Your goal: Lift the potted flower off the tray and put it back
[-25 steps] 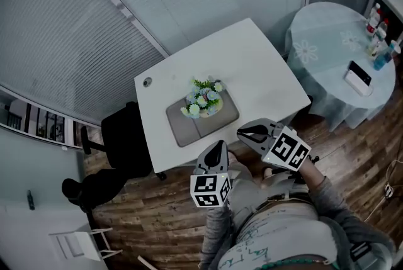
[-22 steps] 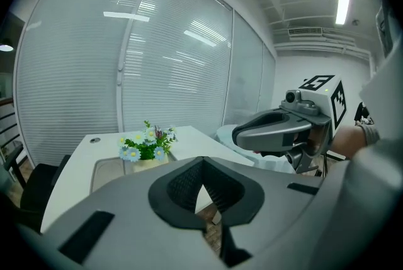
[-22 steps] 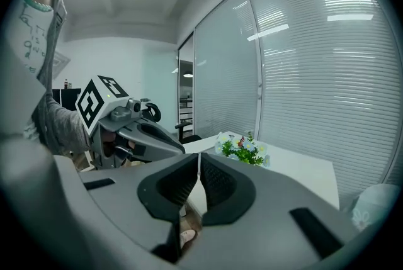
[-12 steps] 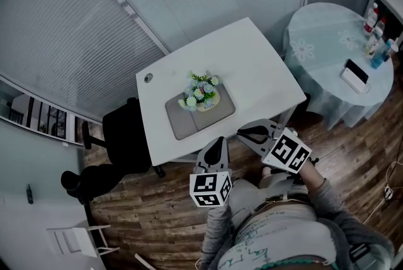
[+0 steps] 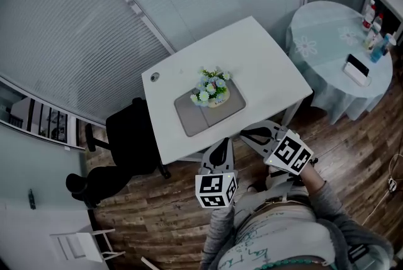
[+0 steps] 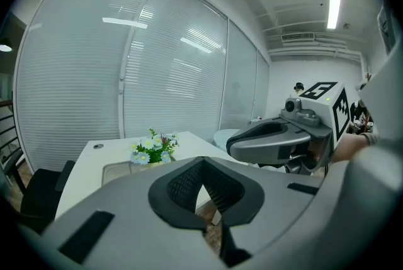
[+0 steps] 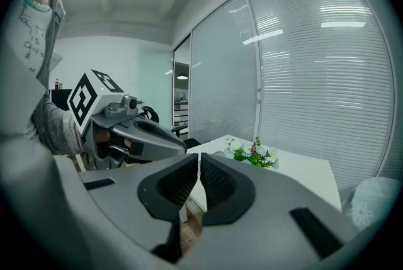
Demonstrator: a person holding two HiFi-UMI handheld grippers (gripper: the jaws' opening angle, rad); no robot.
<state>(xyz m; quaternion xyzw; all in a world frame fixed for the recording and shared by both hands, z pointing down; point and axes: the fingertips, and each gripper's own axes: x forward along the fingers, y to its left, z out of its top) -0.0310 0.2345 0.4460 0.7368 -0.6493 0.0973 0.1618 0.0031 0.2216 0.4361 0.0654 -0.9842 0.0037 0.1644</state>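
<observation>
The potted flower (image 5: 213, 87), pale blue and white blooms in a light pot, stands on the right part of a grey tray (image 5: 192, 118) on the white table (image 5: 252, 55). Both grippers hover side by side off the table's near edge, well short of the pot. My left gripper (image 5: 223, 145) is shut and holds nothing. My right gripper (image 5: 249, 135) is likewise shut and holds nothing. In the left gripper view the flower (image 6: 153, 148) lies ahead to the left past the closed jaws of the left gripper (image 6: 203, 162). In the right gripper view the flower (image 7: 252, 153) sits ahead to the right of the right gripper (image 7: 198, 158).
A black office chair (image 5: 129, 140) stands at the table's left end. A round table (image 5: 327, 61) with a pale cloth, bottles (image 5: 378, 36) and a small box stands to the right. Blind-covered glass walls run behind. The floor is wooden.
Both shut grippers have edged forward toward the table's near edge. The head view has shifted, so the table and flower now sit slightly further right and up.
</observation>
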